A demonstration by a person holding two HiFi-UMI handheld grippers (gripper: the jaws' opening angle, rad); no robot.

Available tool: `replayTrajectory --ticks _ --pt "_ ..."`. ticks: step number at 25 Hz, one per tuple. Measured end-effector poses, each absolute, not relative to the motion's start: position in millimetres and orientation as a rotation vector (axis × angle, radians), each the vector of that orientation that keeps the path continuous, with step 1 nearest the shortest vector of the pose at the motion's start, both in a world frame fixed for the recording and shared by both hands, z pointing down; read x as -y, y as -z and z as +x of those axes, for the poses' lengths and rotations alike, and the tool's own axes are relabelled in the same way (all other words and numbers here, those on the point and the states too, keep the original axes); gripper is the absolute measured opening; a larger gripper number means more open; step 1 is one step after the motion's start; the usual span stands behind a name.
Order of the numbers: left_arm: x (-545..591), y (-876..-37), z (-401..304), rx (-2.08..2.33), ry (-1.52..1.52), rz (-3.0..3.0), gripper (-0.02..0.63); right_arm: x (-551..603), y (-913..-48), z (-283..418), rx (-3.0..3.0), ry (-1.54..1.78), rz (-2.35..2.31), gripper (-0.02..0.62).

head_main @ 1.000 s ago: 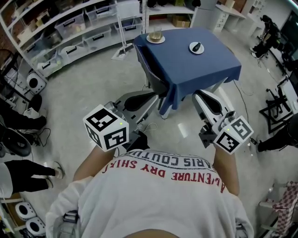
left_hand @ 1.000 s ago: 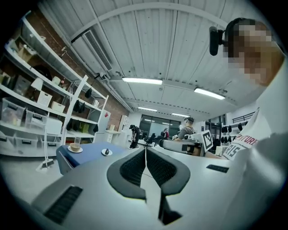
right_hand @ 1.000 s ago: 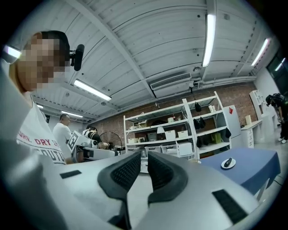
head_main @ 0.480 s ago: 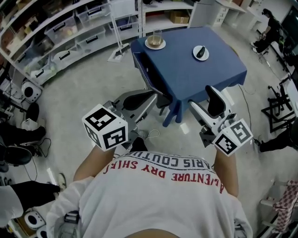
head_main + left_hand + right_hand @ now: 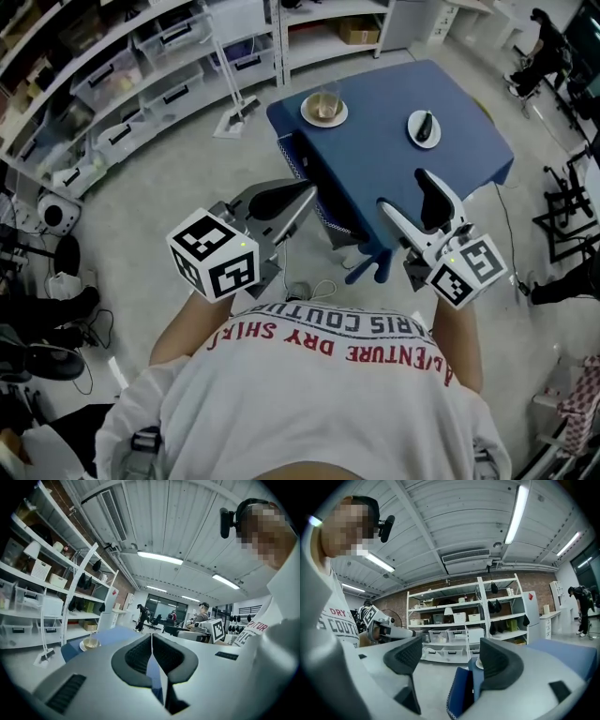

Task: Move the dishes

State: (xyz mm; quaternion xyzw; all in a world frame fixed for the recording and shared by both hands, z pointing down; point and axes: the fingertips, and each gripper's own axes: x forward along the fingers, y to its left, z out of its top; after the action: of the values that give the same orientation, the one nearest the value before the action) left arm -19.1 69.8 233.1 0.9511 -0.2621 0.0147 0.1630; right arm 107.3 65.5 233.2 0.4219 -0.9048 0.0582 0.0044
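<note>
Gripping nothing, left gripper (image 5: 298,194) jaws sit closed, right gripper (image 5: 405,195) jaws apart; glass (image 5: 325,100) holds yellowish liquid.

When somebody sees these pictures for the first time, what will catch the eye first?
The blue-clothed table in the upper middle of the head view stands out, with a glass on a saucer near its far left corner and a plate holding something dark to the right. Before it hover the left gripper, jaws together, and the right gripper, jaws apart, both empty.

White T-shirt (image 5: 309,412), red print "DRY" and "ADVENTURE" (upside down from above), partly cut "COUTU"
</note>
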Motion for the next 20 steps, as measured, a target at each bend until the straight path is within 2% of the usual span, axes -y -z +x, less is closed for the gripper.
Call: replayTrajectory --ticks 10,20 --pt "41 -267 -65 0.714 -0.096 2.682 0.032 48 -260 69 2.734 -0.206 1.41 0.364" --pt "104 -296 -66 0.767 -0.105 2.623 0.032 120 -299 69 2.634 -0.234 1.415 0.363"
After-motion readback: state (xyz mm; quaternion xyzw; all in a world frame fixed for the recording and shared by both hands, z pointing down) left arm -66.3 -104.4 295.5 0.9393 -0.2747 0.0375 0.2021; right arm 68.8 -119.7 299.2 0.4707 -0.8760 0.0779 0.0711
